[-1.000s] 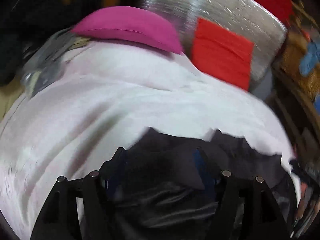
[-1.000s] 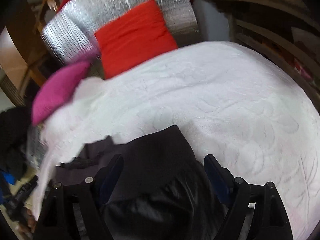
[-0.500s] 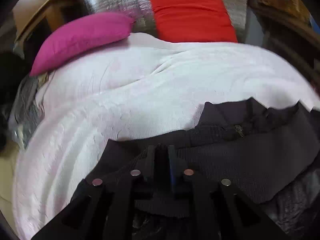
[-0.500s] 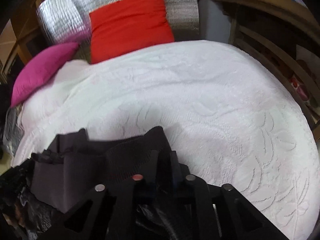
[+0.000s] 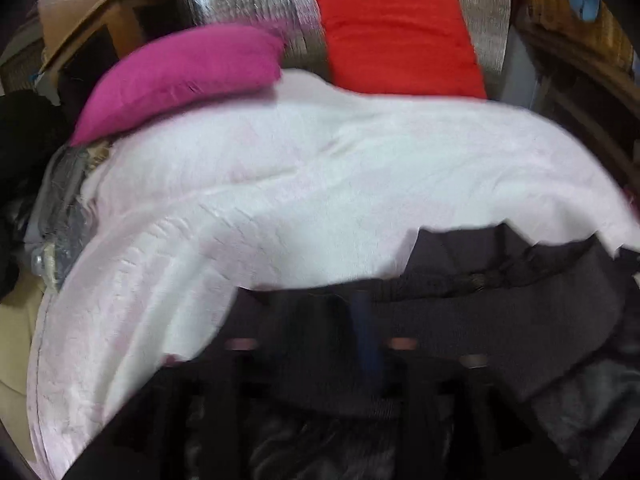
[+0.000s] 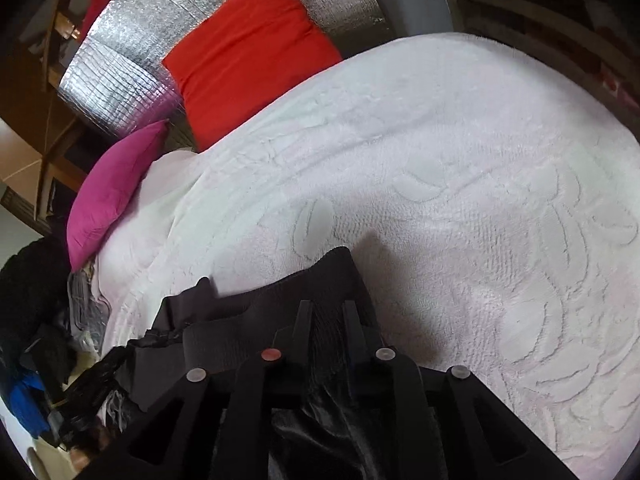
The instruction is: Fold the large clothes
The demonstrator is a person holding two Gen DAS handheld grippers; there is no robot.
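Dark garment [image 6: 256, 320] lies at the near edge of the bed, on the white bedspread [image 6: 460, 200], bunched and partly hanging off the edge. Right gripper [image 6: 326, 312] is clenched on a fold of the garment: its two fingers [image 6: 303, 320] stand close together with ribbed dark cloth pinched between them, jaws just eased a little wider but cloth not let go. Left gripper [image 5: 320, 344] is heavily blurred in its own view; jaws have just been opening, fingers stand apart with the garment [image 5: 500, 312] between and under them, and whether the pads press on it cannot be told.

Left wrist view only: ribbed waistband and drawstring knot [image 5: 476, 280] of the garment, a clear plastic bag [image 5: 60, 208] at the left side of the bed. Right wrist view only: leaf pattern embossed in the bedspread, blue cloth [image 6: 26, 404] and dark clutter down on the floor at left.

Both views: pink pillow [image 5: 180, 72] and red pillow [image 5: 396, 40] at the head of the bed, silver foil panel [image 6: 120, 64] behind them.
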